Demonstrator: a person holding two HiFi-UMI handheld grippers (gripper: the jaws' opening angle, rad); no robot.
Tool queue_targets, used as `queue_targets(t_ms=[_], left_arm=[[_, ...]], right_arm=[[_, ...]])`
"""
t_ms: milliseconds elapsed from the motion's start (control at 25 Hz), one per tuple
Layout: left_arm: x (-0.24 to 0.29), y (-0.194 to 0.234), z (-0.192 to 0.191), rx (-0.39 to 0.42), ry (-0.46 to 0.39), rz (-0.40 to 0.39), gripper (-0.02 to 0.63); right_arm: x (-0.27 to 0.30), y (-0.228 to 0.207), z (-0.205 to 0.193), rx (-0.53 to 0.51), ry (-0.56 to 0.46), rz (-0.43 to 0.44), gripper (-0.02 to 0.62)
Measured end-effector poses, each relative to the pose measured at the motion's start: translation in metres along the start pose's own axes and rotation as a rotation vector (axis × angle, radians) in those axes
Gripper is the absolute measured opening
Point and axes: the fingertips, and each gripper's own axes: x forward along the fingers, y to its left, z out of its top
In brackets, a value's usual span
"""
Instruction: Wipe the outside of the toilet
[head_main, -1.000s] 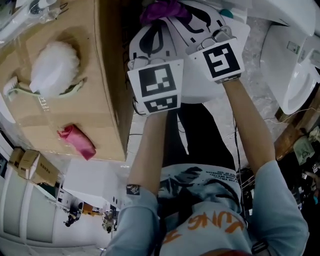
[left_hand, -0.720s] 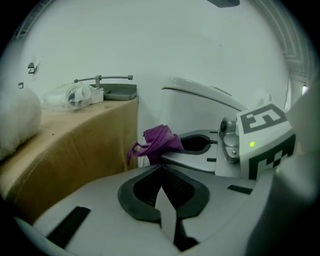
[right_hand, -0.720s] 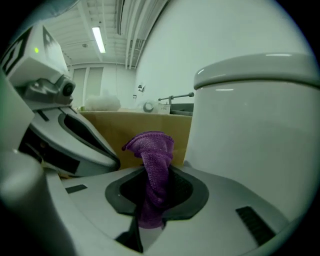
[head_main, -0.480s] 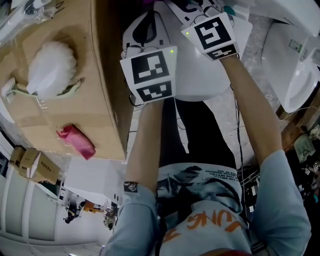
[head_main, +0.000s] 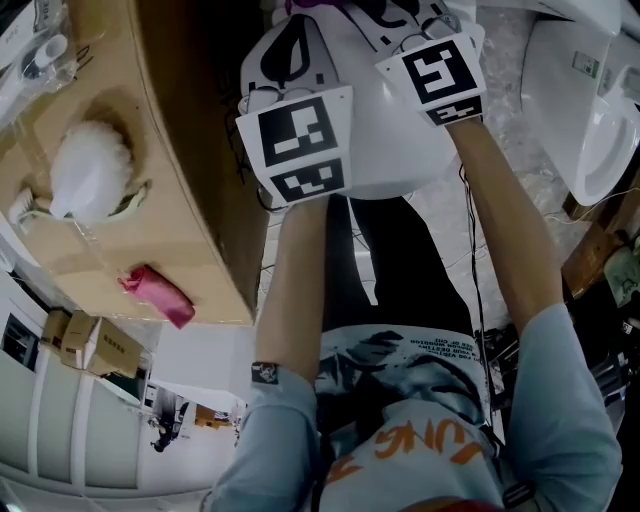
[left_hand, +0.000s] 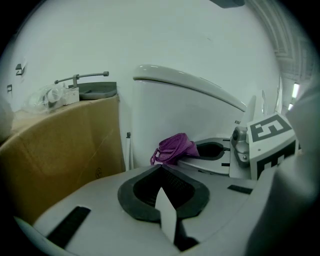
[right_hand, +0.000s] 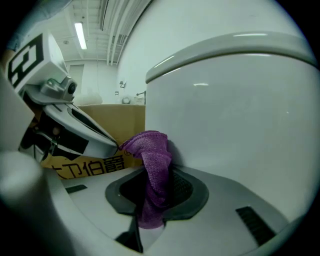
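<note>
Right gripper (right_hand: 159, 172) is clamped on the purple cloth (right_hand: 150, 147). The cloth runs up out of the jaws and bunches at the tips, hard against the side wall of the toilet tank (right_hand: 235, 110); looks like contact. Left gripper (left_hand: 160, 169) has its jaws pressed together with nothing in them, tips aimed at the same tank but short of it. From the left gripper's camera the cloth sits at about 1 o'clock off its tips, and the right gripper shows at 3 o'clock. The two grippers are side by side and near each other. In the head view, a cardboard box (head_main: 150, 200) is at 9 o'clock of the grippers, with a white fluffy brush (head_main: 88, 172) and a pink rag (head_main: 158, 293) lying on top, apart from each other. A second white ceramic fixture (head_main: 590, 120) is at 3 o'clock.
</note>
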Motion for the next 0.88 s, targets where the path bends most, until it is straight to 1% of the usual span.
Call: queue_targets(t_ms=[160, 360, 520, 600, 760, 880], left_arm=[[0.008, -0.027, -0.002, 0.012, 0.008, -0.033, 0.025], [0.015, -0.061, 0.002, 0.070, 0.010, -0.071, 0.025], [0.019, -0.087, 0.005, 0.096, 0.008, -0.111, 0.025], [0.021, -0.097, 0.004, 0.104, 0.011, -0.124, 0.025], [0.022, -0.121, -0.003, 0.135, 0.027, -0.167, 0.025], [0.021, -0.136, -0.008, 0.154, 0.034, -0.197, 0.025]], right_arm=[[-0.019, -0.019, -0.012, 0.031, 0.000, -0.042, 0.097], [-0.048, -0.045, -0.030, 0.073, 0.009, -0.104, 0.098], [-0.072, -0.065, -0.045, 0.113, 0.017, -0.163, 0.098], [-0.085, -0.076, -0.054, 0.153, 0.019, -0.199, 0.098], [-0.113, -0.104, -0.080, 0.288, 0.021, -0.310, 0.098], [-0.131, -0.124, -0.097, 0.343, 0.028, -0.385, 0.098]])
